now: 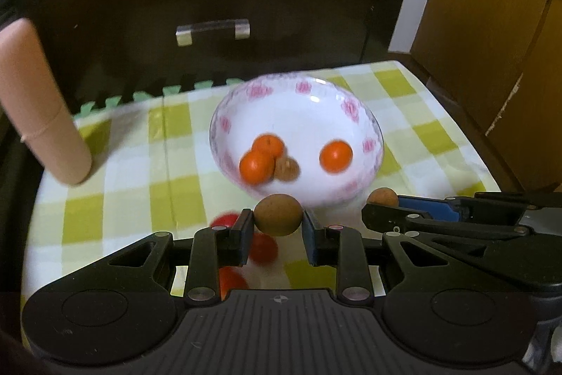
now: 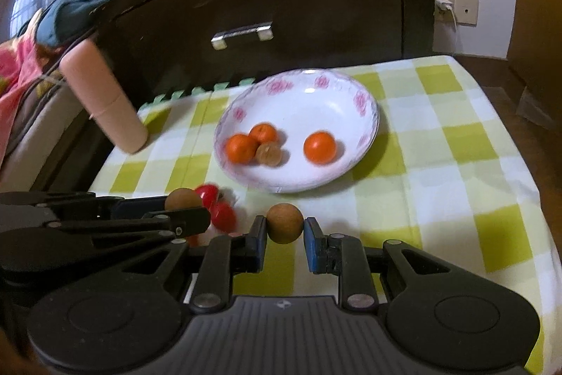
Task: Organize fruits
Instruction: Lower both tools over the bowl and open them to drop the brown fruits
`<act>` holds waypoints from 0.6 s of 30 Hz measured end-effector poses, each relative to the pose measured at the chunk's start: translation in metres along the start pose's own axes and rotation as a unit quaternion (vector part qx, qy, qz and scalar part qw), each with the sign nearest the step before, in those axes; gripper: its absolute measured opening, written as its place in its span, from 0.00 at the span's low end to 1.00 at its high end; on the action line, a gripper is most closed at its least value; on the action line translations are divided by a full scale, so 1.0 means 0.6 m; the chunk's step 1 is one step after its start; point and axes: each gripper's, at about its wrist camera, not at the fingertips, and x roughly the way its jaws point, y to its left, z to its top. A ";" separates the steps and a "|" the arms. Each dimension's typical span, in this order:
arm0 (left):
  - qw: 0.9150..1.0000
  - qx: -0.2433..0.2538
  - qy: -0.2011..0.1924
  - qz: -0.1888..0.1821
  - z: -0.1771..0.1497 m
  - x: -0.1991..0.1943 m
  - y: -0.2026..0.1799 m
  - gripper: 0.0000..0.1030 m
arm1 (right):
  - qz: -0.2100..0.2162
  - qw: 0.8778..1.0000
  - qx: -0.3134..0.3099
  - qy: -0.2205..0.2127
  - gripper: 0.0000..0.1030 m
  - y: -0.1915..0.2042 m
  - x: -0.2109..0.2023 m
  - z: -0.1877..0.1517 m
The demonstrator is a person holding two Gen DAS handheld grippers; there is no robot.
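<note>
A white bowl with pink flowers point(image 1: 246, 101) point(image 2: 351, 94) stands on the checked cloth and holds three oranges point(image 1: 335, 155) point(image 2: 319, 146) and one small brown fruit point(image 1: 287, 168) point(image 2: 268, 154). My left gripper point(image 1: 278, 220) is shut on a brown round fruit point(image 1: 278, 215), just in front of the bowl's near rim. My right gripper point(image 2: 285, 227) is shut on another brown round fruit point(image 2: 285, 222), also short of the bowl. Each gripper shows in the other's view, the right one point(image 1: 383, 204) and the left one point(image 2: 186, 206). Small red fruits point(image 1: 261, 248) point(image 2: 219, 211) lie on the cloth under the left gripper.
A pink cylindrical bottle point(image 1: 38, 108) point(image 2: 102, 101) stands at the table's left edge. A dark cabinet with a metal handle point(image 1: 212, 30) point(image 2: 242, 34) rises right behind the table. The yellow-and-white checked cloth point(image 2: 456, 164) stretches to the right of the bowl.
</note>
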 end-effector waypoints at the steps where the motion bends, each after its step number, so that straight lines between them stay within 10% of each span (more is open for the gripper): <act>1: 1.000 0.000 -0.001 0.001 0.009 0.007 0.001 0.35 | 0.000 1.000 0.001 -0.001 0.22 -0.004 0.005 0.007; 18: 1.000 -0.010 0.006 0.008 0.093 0.116 0.024 0.35 | -0.010 1.000 0.008 -0.011 0.22 -0.053 0.115 0.110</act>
